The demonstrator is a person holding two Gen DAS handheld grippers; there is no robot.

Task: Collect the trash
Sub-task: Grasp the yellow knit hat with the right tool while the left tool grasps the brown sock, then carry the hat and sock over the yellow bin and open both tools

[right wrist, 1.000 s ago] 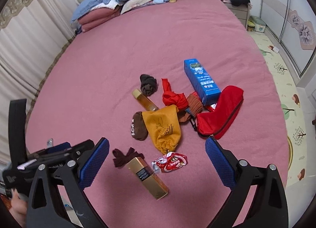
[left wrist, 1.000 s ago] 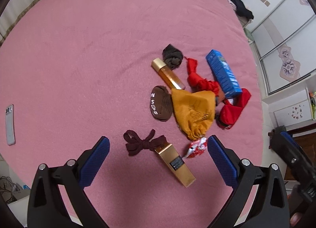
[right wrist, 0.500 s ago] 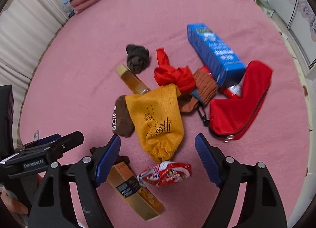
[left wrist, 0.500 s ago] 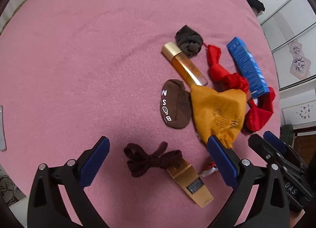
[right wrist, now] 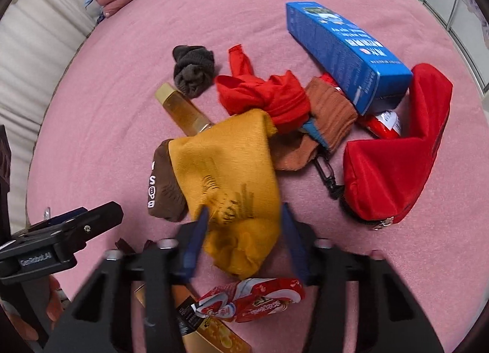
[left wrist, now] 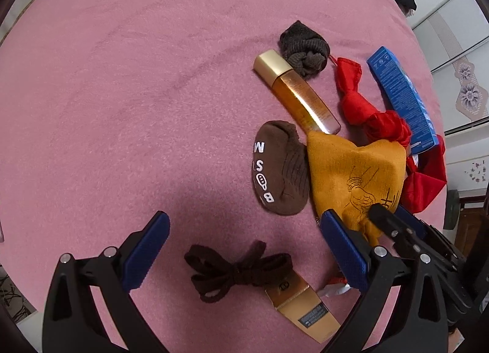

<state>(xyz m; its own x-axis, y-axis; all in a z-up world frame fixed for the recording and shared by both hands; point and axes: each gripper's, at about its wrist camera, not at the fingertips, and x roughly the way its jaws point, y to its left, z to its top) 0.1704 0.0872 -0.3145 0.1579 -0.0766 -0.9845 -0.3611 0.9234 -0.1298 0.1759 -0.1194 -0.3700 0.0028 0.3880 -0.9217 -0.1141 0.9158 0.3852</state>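
My right gripper is partly open, its blue fingers on each side of the yellow bag's end. The red wrapper lies on the bed just under it. My left gripper is wide open above the brown lace

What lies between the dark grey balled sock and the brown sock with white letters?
In the left wrist view, the amber bottle with a gold cap lies between the grey sock and the lettered brown sock.
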